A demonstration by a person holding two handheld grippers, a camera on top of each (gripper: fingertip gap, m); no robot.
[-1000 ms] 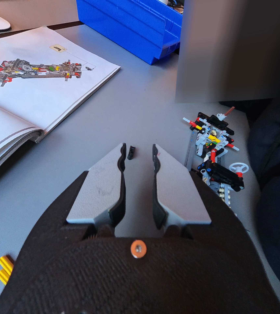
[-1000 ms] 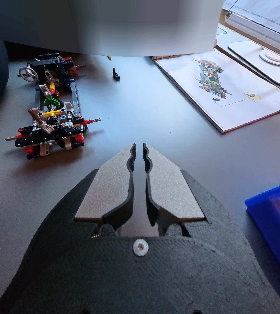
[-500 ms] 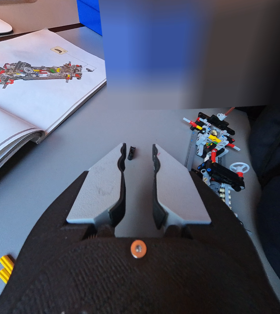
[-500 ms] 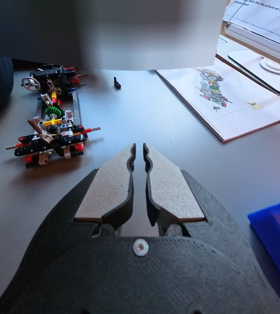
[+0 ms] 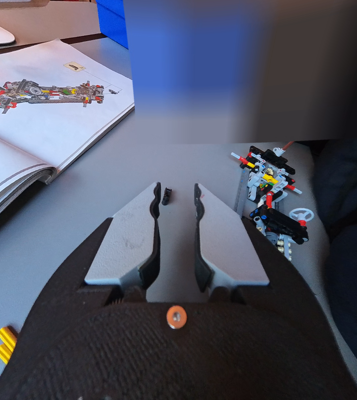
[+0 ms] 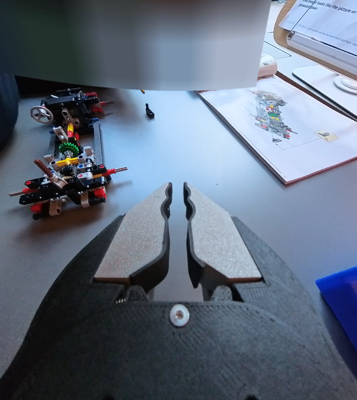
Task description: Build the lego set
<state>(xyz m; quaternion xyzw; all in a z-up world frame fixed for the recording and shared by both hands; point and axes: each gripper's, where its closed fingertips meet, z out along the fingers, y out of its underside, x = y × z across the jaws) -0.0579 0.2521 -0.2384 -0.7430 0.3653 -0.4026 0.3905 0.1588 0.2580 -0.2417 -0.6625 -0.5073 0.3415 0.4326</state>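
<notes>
My left gripper [image 5: 176, 190] is open over the grey table [image 5: 112, 173]. A small black brick piece [image 5: 166, 196] lies on the table between its fingertips, close to the left pad [image 5: 156, 199] with a gap, not gripped. A partly built brick vehicle chassis [image 5: 270, 194] lies to the right of it. My right gripper [image 6: 177, 190] is open a little and empty above the table. In the right wrist view the chassis [image 6: 69, 155] lies to the left, and the small black piece [image 6: 149, 111] lies far ahead.
An open instruction booklet [image 5: 43, 112] lies at the left, also in the right wrist view [image 6: 292, 129]. A blue bin [image 5: 112, 21] stands behind; another blue bin [image 6: 353, 307] is at the right. Yellow parts [image 5: 5, 344] lie near the left gripper's base. A monitor stand [image 6: 333, 86] is at the back. Tip to tip, the grippers are about 25 cm apart.
The right gripper has moved back a little and its jaws have opened slightly. The left gripper has stayed almost still over the small black piece.
</notes>
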